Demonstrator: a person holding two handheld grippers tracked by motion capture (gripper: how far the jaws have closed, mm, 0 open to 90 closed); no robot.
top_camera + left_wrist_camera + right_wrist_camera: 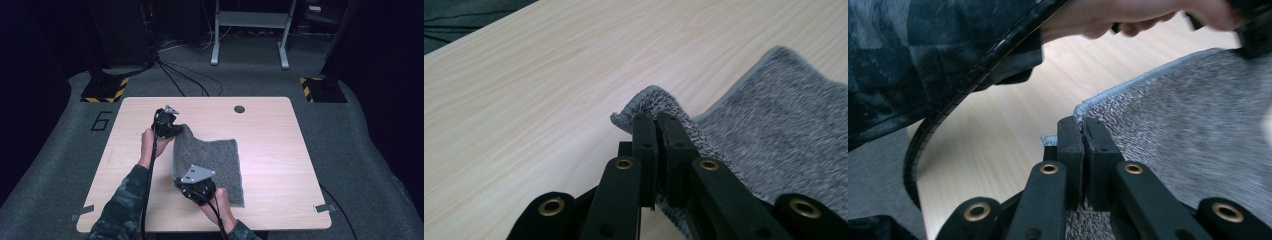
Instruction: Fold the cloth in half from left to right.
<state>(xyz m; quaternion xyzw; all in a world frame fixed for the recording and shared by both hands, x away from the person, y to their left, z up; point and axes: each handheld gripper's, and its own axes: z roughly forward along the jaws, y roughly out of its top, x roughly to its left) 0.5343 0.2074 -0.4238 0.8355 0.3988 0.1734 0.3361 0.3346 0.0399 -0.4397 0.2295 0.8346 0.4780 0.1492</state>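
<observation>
A grey towel (212, 162) lies spread on the wooden table (270, 145). In the high view my left gripper (176, 131) pinches the towel's far left corner and holds it lifted off the wood. Seen from the left gripper view, my left gripper (657, 119) has both jaws pressed together on the curled corner of the towel (784, 120). In the high view my right gripper (184, 184) holds the near left corner. The right gripper view shows my right gripper (1081, 122) shut on the hemmed edge of the towel (1193, 125).
A dark round hole (239, 109) sits in the table near its far edge. In the right gripper view, the person's left sleeve (908, 55) and a black cable (933, 125) hang close above the table. Grey carpet, floor cables and a white frame (250, 22) lie beyond.
</observation>
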